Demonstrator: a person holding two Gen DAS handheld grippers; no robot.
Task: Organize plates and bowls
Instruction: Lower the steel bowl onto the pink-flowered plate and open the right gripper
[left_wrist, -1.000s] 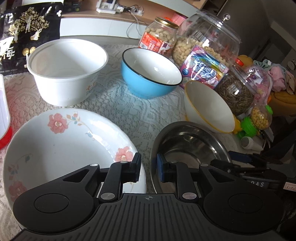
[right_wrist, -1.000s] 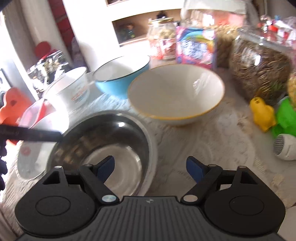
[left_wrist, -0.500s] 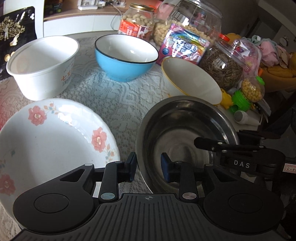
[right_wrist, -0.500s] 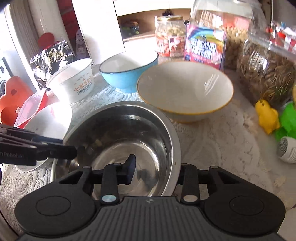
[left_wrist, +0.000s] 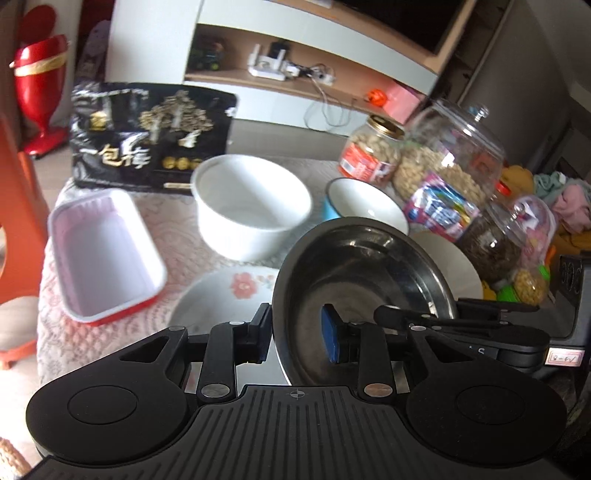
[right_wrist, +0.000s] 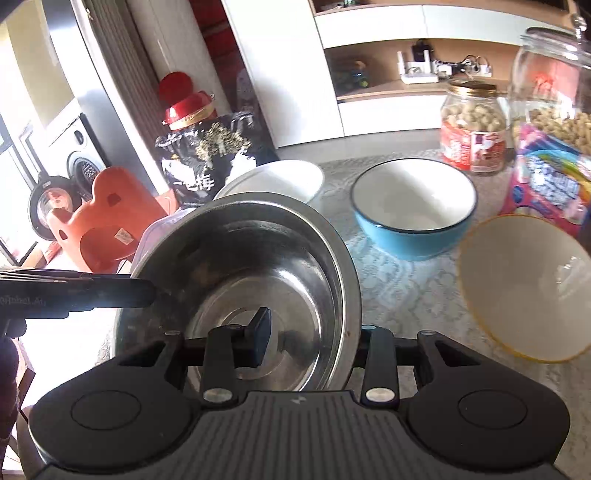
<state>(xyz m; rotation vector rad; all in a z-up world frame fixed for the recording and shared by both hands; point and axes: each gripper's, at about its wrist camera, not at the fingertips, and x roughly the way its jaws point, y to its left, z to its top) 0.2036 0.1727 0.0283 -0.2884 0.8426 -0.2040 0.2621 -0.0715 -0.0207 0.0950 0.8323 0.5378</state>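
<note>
Lace cloth (right_wrist: 399, 288) covers my table. At frame centre the stainless steel bowl (left_wrist: 354, 280) hangs tilted, raised above the floral plate (left_wrist: 221, 295) at lower centre. My left gripper (left_wrist: 295, 332) pinches its near rim, one pad outside, one inside; my right gripper (right_wrist: 314, 336) clamps the opposite rim the same way. Behind it sit the white bowl (left_wrist: 251, 206) and blue bowl (right_wrist: 413, 210), with the yellow-rimmed bowl (right_wrist: 528, 288) at right. A red-edged tray (left_wrist: 103, 254) lies at left; a peanut jar (right_wrist: 472, 129) stands upper right.
</note>
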